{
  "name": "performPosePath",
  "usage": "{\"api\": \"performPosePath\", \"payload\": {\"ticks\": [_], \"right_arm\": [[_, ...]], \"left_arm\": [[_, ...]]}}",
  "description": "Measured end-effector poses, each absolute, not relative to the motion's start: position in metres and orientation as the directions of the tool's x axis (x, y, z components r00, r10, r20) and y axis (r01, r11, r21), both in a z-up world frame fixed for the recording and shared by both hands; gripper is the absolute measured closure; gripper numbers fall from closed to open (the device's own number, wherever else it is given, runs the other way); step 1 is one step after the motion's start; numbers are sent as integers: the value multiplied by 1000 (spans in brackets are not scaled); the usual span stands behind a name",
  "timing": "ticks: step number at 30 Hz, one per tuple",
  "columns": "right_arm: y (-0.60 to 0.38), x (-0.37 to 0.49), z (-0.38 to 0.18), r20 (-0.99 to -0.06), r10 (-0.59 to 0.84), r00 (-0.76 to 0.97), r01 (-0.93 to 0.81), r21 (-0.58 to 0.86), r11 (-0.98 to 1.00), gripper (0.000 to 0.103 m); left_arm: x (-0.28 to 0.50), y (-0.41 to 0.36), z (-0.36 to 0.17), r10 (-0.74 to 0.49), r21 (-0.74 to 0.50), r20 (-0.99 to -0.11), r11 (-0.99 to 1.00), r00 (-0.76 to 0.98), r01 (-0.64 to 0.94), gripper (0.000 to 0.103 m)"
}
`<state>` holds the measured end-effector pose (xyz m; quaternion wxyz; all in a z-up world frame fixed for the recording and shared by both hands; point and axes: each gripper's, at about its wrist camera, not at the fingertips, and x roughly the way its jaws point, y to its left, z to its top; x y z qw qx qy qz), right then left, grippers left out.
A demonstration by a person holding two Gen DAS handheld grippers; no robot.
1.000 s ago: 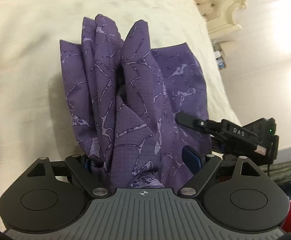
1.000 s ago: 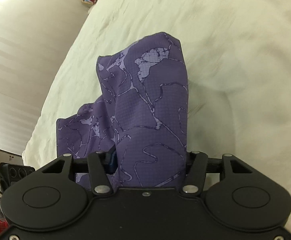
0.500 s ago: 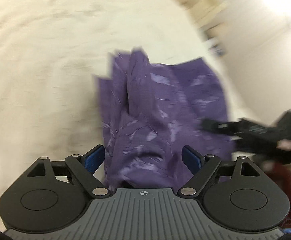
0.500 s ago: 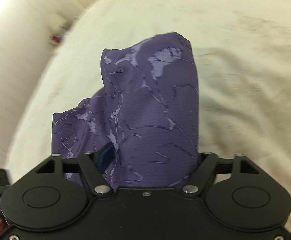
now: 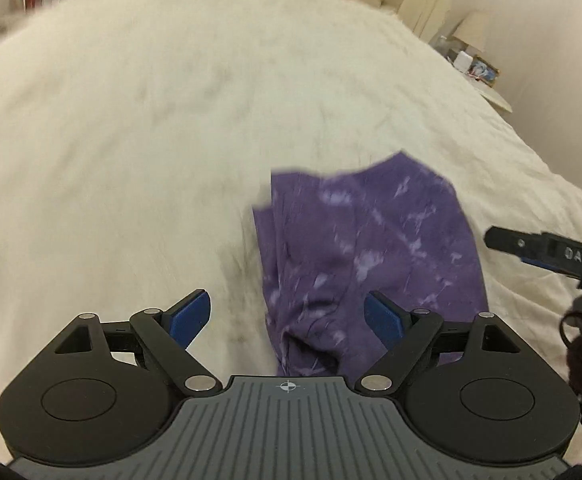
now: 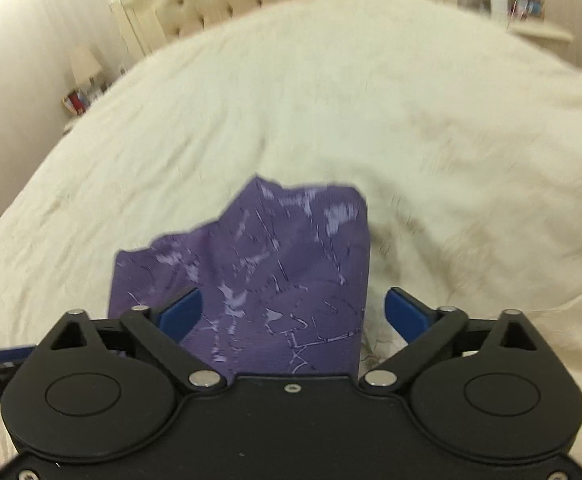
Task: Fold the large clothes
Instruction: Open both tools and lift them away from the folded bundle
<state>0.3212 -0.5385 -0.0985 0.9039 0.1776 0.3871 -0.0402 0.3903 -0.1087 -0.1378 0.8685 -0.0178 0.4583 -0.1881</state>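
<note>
Both grippers hang with their blue pads spread wide, holding nothing: the left gripper (image 5: 287, 314) and the right gripper (image 6: 293, 312) sit just above the near end of the purple cloth (image 5: 371, 240), which lies bunched in loose folds on the cream bed (image 5: 151, 140), near its foot edge and toward the right side. Probably laid down so it can be smoothed and gripped afresh. The only writing I can read is "DAS" on the right gripper's side
</note>
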Motion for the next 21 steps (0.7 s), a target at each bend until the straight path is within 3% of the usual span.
{"api": "performPosePath", "payload": {"ticks": [11,16,21], "right_arm": [[-489,296,-50,-679,45,733,226,305,925,1],[-473,271,-36,-679,11,735,264,301,916,1],[-458,248,-22,-691,-29,723,305,281,910,1]], "left_arm": [[356,-144,-68,-114,71,-767,963,632,260,19],[337,-127,-61,-198,-19,-777,956,597,291,19],[315,-108,-56,-207,-46,-781,960,589,277,19]]}}
